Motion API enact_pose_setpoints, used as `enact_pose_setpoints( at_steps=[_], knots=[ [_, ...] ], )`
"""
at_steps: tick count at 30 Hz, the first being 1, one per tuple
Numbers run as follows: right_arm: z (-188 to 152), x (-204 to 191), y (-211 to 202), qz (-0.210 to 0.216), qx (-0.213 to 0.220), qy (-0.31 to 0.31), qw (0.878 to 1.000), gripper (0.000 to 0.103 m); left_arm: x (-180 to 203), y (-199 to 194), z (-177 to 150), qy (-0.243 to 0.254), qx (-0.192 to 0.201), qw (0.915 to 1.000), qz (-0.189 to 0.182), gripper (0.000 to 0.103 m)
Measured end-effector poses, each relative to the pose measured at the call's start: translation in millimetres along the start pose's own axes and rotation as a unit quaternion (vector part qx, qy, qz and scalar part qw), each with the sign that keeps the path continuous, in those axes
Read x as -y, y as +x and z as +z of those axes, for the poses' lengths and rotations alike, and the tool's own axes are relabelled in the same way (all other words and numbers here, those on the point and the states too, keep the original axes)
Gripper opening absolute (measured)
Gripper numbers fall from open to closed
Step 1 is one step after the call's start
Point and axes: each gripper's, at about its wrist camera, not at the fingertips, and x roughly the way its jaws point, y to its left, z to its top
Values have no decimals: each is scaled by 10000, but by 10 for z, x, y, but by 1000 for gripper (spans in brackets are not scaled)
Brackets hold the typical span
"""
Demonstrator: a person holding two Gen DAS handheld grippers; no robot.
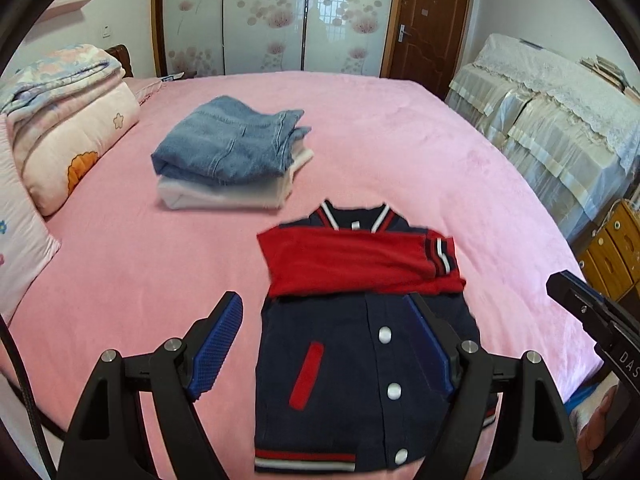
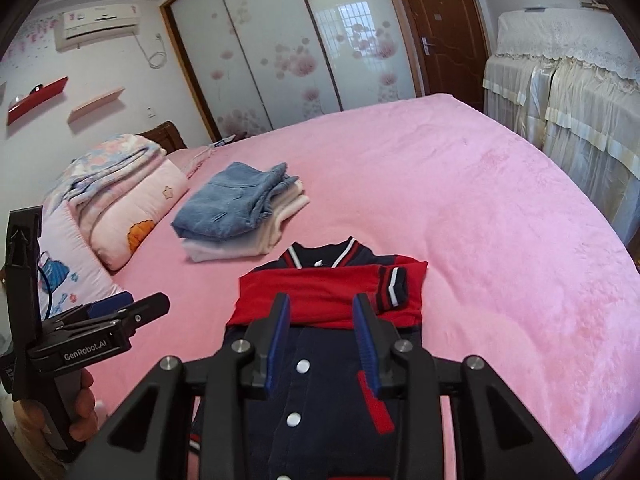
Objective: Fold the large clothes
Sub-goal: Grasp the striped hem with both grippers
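A: Left hand-held gripper [image 1: 320, 344]: wide open, empty. Right hand-held gripper [image 2: 322, 344]: partly open, empty. Jacket [image 1: 360, 352]: on bed [image 1: 460, 168], sleeves folded across.

B: Risk: a careless hem lift could slide those sleeves off.

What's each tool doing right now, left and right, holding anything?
Left tool: open, holding nothing, above the jacket.
Right tool: open with a narrower gap, holding nothing.

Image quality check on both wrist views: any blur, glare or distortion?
Left wrist: strong fisheye bend, dark corner vignette; the folded pile smears at its near edge; window glare on the wardrobe doors. Right wrist: same bend, the pink bed bulges; glare on the wardrobe doors; the jacket is fairly sharp.
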Motion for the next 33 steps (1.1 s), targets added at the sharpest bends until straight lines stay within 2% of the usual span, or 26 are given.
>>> enact_pose_setpoints(
  at_steps=[6,11,15,20,29,33],
  knots=[
    [-326,-60,-130,63,-159,-201,9997,33,-117,-17,-442,-116,-196,9996,-166,80],
    [-713,49,-26,2,-579,-236,9980,33,-387,178,-828,-422,-516,9974,-282,80],
    [-1087,216,73,-194,-1031,-233,9942,33,-676,413,-1161,-749,-882,9924,-426,80],
    [-1450,504,153,-308,-1378,85,9899,33,-919,682,-1534,-1102,-1237,9836,-717,79],
    [-1687,859,315,-396,-1676,570,9834,33,-946,893,-1829,-1251,-1371,9759,-1150,77],
    [-1746,945,377,-240,-1753,681,9819,33,-982,961,-1849,-1319,-1315,9733,-1341,77]
  ],
)
